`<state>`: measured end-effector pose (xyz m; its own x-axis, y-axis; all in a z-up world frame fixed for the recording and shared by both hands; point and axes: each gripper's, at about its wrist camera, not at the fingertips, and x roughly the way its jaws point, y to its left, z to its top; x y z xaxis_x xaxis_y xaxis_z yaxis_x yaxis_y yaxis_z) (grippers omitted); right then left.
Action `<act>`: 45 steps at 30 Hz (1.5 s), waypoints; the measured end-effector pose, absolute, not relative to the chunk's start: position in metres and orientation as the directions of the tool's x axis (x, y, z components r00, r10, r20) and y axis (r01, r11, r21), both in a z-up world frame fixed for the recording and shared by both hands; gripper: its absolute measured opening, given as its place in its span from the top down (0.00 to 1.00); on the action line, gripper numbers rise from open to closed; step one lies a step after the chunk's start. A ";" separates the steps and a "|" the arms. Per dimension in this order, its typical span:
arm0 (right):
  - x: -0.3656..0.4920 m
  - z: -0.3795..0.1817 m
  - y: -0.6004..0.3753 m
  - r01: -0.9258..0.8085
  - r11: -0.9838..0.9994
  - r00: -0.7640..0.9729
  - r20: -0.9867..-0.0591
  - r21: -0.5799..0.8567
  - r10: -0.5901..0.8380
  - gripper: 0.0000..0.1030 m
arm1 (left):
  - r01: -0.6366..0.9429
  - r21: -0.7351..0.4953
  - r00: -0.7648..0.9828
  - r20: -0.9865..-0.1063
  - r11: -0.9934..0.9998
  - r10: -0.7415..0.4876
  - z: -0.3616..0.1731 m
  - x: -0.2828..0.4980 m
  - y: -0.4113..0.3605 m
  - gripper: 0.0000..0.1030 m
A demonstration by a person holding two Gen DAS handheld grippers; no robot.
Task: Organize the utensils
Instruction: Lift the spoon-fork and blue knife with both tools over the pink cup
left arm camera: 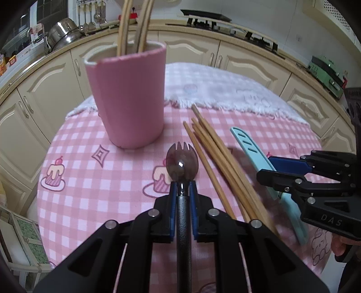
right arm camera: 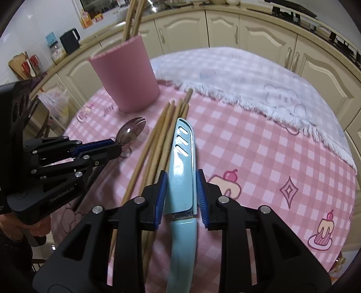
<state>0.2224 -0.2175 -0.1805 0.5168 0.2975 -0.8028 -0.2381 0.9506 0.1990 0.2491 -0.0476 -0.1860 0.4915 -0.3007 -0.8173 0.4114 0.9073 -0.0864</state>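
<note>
Both handheld grippers are built of matte black plastic linkages, joined by round silver pivot screws. On the left gripper (left arm camera: 182,189), ribbed blue pads are fitted to the inner faces of the fingers (left arm camera: 172,202); the same blue pads are seen on the right gripper (right arm camera: 181,191). White lettering "GenRobot.AI" is printed on the left body, and "DAS" is embossed on the right body. Bare skin of a hand (right arm camera: 33,230) is glimpsed beneath the left gripper's body.

Home kitchen. Cream cabinets (left arm camera: 191,51), a gas stove (left arm camera: 225,24), steel pots (left arm camera: 64,32) and hung ladles (left arm camera: 90,15) are seen.
</note>
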 end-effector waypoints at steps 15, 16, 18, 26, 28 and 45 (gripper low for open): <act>0.195 -0.139 -0.243 -0.258 0.916 0.734 -0.554 0.308 0.393 0.74 | 0.397 -0.152 0.725 -0.553 0.905 -0.411 -0.124 0.217 -0.027 0.90; 0.195 -0.137 -0.243 -0.262 0.914 0.739 -0.545 0.309 0.396 0.74 | 0.397 -0.154 0.733 -0.540 0.905 -0.413 -0.121 0.216 -0.027 0.90; 0.194 -0.132 -0.244 -0.267 0.911 0.753 -0.523 0.313 0.400 0.75 | 0.391 -0.156 0.764 -0.495 0.907 -0.414 -0.112 0.213 -0.023 0.90; 0.198 -0.110 -0.243 -0.291 0.903 0.785 -0.461 0.315 0.414 0.75 | 0.383 -0.172 0.828 -0.372 0.908 -0.419 -0.085 0.216 -0.013 0.90; 0.199 -0.104 -0.240 -0.300 0.903 0.792 -0.447 0.307 0.415 0.75 | 0.379 -0.169 0.839 -0.351 0.910 -0.415 -0.079 0.218 -0.012 0.90; 0.240 -0.026 -0.218 -0.404 0.878 0.819 -0.327 0.256 0.472 0.75 | 0.393 -0.283 0.886 -0.140 0.875 -0.443 -0.027 0.268 0.016 0.90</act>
<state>0.2402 -0.2184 -0.0263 0.8185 0.4720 -0.3275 -0.4041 0.8782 0.2557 0.2682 0.0161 -0.0273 0.8858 -0.4425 -0.1397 0.3925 0.8751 -0.2831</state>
